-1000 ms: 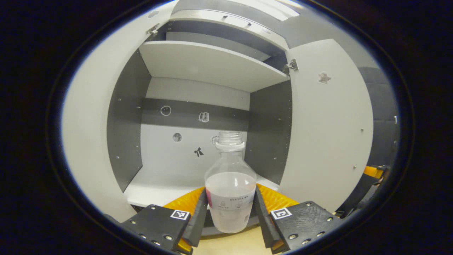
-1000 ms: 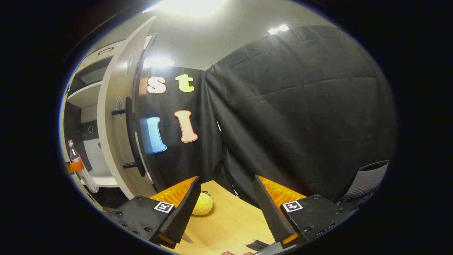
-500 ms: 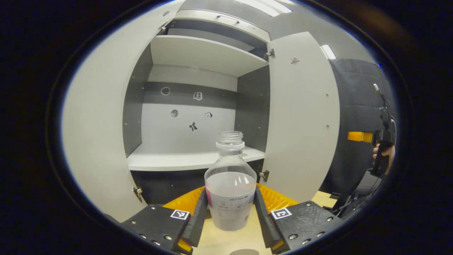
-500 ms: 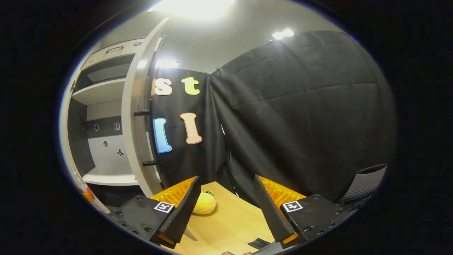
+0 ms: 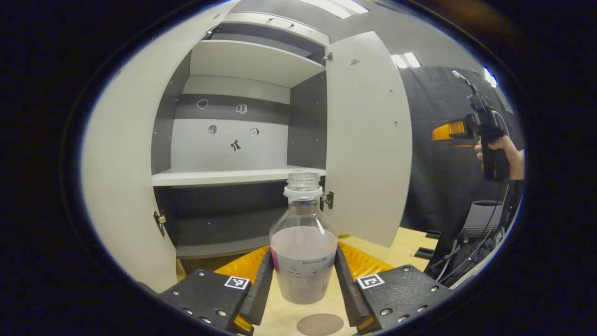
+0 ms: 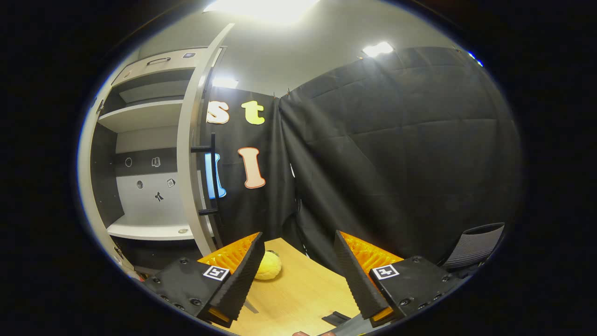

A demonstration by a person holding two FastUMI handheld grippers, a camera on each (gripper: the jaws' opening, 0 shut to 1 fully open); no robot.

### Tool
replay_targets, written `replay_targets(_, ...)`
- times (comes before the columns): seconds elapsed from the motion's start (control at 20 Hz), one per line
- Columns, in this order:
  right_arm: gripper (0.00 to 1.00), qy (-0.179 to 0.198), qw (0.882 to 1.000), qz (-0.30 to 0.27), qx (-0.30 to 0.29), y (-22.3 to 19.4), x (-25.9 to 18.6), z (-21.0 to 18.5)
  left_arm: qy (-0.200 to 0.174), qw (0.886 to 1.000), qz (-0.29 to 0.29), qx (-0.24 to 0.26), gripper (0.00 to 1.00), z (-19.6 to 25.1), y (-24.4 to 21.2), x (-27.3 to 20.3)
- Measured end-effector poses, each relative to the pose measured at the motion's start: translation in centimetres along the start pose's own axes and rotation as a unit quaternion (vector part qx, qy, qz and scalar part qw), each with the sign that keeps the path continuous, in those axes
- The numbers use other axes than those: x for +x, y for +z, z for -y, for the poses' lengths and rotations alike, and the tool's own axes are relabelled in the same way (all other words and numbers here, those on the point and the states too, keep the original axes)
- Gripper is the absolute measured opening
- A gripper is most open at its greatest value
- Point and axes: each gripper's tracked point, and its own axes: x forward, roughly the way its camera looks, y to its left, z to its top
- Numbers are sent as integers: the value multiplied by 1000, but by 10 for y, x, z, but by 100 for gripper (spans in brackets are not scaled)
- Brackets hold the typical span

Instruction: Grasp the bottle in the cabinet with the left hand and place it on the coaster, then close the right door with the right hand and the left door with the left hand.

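In the left gripper view my left gripper (image 5: 303, 280) is shut on a clear uncapped bottle (image 5: 303, 247) holding pale liquid, upright, above the wooden table. A round grey coaster (image 5: 320, 324) lies on the table just below and in front of the bottle. Behind stands the cabinet with both doors open: the left door (image 5: 122, 154) and the right door (image 5: 368, 140). The right gripper (image 5: 450, 131) hangs far right in a hand (image 5: 508, 151). In the right gripper view my right gripper (image 6: 298, 275) is open and empty, to the right of the right door's edge (image 6: 193, 154) and its black handle (image 6: 213, 173).
A yellow round object (image 6: 268, 266) lies on the wooden table (image 6: 298, 294) near the right door. Black cloth walls the booth. A dark mesh chair back (image 6: 473, 245) stands at the right. Small dark items (image 5: 425, 252) lie on the table's far right.
The left gripper has pulled the bottle out of the cabinet and lowered it over the table; the coaster has come into view below. The right gripper shifted slightly, staying open.
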Motion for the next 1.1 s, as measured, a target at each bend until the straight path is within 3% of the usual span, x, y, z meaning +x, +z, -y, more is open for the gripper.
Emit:
replay_targets(0.65,95,5,999,-44,-30,-23,-7,-14,-51,995,-81,24,69,60,-133,-16)
replay_targets(0.95,92,-5,997,-68,-33,-40,-8,-6,-41,996,-75,27,68,56,-141,-13)
replay_targets(1.1,96,-6,997,-77,-26,-44,-10,-6,-40,996,-77,28,68,56,-144,-15)
